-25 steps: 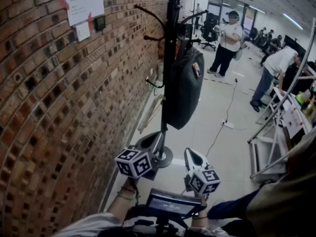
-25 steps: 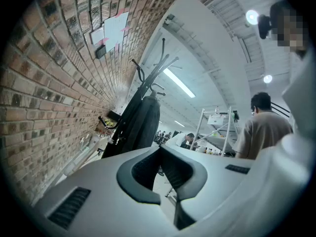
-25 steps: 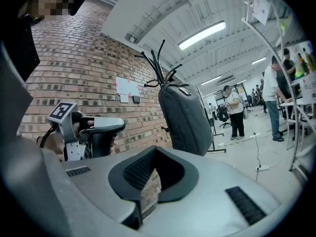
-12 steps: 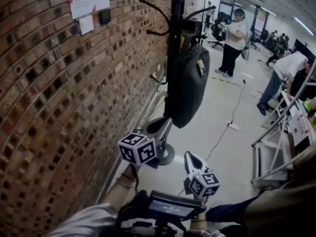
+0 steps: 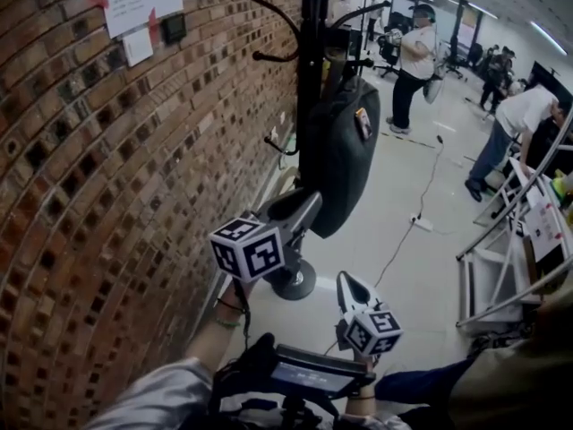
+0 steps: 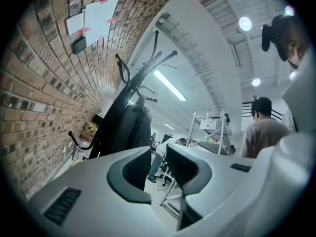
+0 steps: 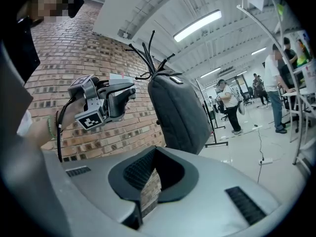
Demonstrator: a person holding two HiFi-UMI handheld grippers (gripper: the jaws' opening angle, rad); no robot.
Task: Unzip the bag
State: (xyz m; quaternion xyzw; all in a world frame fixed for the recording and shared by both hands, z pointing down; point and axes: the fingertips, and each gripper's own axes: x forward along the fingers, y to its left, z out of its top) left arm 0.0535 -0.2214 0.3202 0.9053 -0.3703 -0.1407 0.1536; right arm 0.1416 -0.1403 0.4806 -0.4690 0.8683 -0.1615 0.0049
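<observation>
A black bag (image 5: pixel 338 155) hangs upright from a black coat rack (image 5: pixel 311 79) beside the brick wall. My left gripper (image 5: pixel 312 202) is raised with its tips just left of the bag's lower end, apart from it; its jaws stand open and empty. In the left gripper view the bag (image 6: pixel 129 132) shows beyond the left gripper (image 6: pixel 159 164), with a clear gap between the pads. My right gripper (image 5: pixel 344 279) hangs lower, well below the bag, its tips together and holding nothing. The right gripper view shows the bag (image 7: pixel 178 115) ahead of the right gripper (image 7: pixel 154 152), with the left gripper (image 7: pixel 126 94) beside it.
The rack's round base (image 5: pixel 294 285) sits on the floor by the brick wall (image 5: pixel 107 168). A metal frame (image 5: pixel 501 267) stands at the right, and a cable (image 5: pixel 407 231) runs across the floor. Several people (image 5: pixel 410 61) stand further back.
My left gripper has risen and moved forward, closing in on the bag's lower end. The right gripper has hardly moved.
</observation>
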